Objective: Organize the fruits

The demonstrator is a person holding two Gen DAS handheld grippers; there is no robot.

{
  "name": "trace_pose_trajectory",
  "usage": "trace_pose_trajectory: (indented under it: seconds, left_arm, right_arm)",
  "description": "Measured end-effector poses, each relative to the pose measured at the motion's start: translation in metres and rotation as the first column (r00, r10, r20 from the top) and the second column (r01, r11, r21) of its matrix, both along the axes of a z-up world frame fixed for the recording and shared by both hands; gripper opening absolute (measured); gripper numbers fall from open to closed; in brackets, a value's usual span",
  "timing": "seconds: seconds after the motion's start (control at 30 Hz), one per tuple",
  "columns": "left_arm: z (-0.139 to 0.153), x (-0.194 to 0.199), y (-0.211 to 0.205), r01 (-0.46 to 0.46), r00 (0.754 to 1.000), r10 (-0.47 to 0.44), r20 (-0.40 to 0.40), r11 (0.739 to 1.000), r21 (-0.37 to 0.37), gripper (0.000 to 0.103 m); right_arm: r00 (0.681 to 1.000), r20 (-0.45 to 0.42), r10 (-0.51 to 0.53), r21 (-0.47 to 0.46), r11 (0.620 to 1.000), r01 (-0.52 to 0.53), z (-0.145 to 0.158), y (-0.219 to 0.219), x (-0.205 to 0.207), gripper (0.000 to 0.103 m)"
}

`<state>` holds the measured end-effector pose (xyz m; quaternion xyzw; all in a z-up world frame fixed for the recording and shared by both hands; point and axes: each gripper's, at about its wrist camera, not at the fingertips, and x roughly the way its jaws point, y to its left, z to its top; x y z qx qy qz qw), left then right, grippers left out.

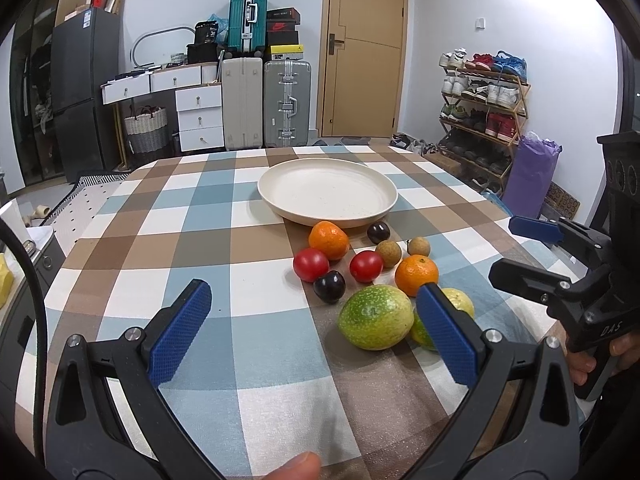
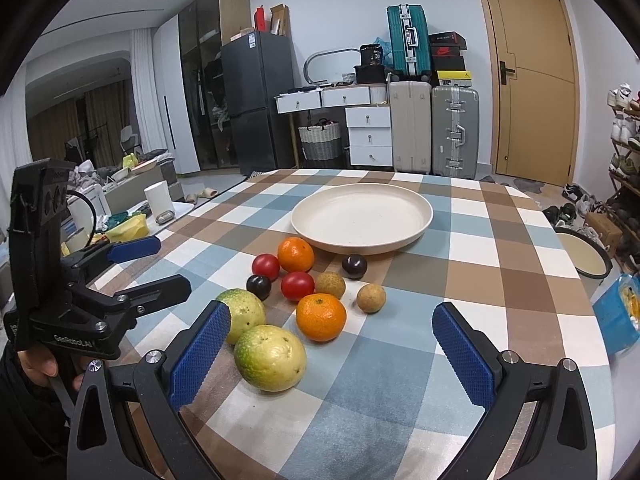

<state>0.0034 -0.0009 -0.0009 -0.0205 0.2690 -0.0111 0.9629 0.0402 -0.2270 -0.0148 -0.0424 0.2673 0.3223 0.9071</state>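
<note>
An empty cream plate sits mid-table. In front of it lie loose fruits: two oranges, two red tomatoes, two dark plums, two brown longans and two large green-yellow fruits. My left gripper is open and empty, just short of the nearest green fruit. My right gripper is open and empty, with a green-yellow fruit by its left finger. Each gripper shows in the other's view.
The table has a checked cloth. Beyond it stand suitcases, white drawers, a fridge, a door and a shoe rack. A blue bin sits off the table's right edge.
</note>
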Motion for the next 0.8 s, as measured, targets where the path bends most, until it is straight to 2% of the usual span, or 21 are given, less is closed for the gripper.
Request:
trace_pose_trajectory:
  seconds: [0.5, 0.8]
  left_arm:
    - [-0.002, 0.001, 0.003, -0.019, 1.000, 0.019, -0.016, 1.000, -0.003, 0.102]
    - [-0.004, 0.005, -0.001, -0.005, 0.999, 0.005, -0.048, 1.000, 0.011, 0.102]
  right_arm:
    - [0.999, -0.018, -0.028, -0.058, 0.998, 0.027, -0.003, 0.008, 0.004, 0.103]
    - [0.997, -0.079, -0.007, -0.088, 0.996, 0.000, -0.009, 0.012, 0.011, 0.103]
